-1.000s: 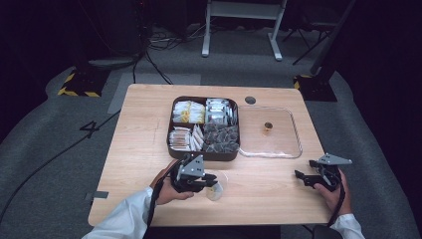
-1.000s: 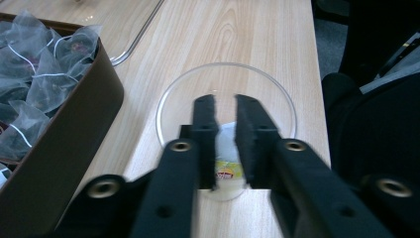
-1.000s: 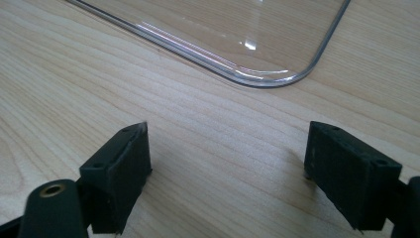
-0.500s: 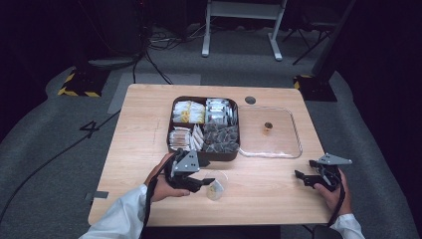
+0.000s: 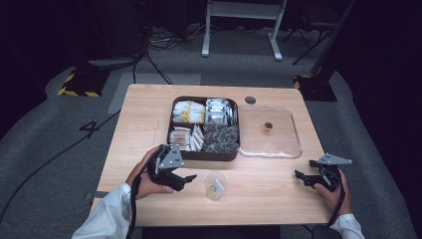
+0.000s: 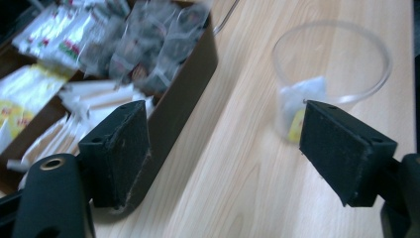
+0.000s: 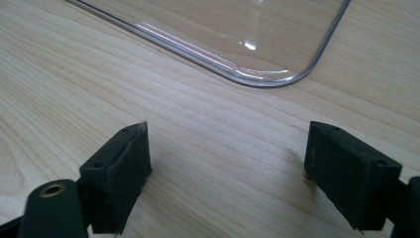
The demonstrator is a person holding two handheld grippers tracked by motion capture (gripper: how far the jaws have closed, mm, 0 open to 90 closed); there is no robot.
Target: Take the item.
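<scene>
1. High view, left side: the left gripper rests low over the table, just left of the clear plastic cup. Its jaws have just been opening and now stand released, with nothing between them. Judged from this spacing, the cup has been set down and the fingers are apart from it.

2. Left gripper view: the cup stands upright on the table ahead of the right-hand finger, not touched by either pad. A tea bag with a yellow tag lies in its bottom. The upright pose keeps the bag contained.

3. Centre: the dark divided tray sits just behind the cup, its compartments filled with wrapped packets and tea bags. Its nearness to the cup keeps the transfer path short. In the left gripper view, the tray wall lies just beside the left-hand finger.

4. Right of centre: the clear lid lies flat on the table, touching or just beside the tray's right wall, knob upward. It is parked clear of the compartments so that they stay accessible.

5. Right side: the right gripper rests near the table's right edge, well apart from the cup. In the right gripper view its fingers are spread and empty, with the lid corner ahead of them. This position appears to be a standby for refitting the lid.
</scene>
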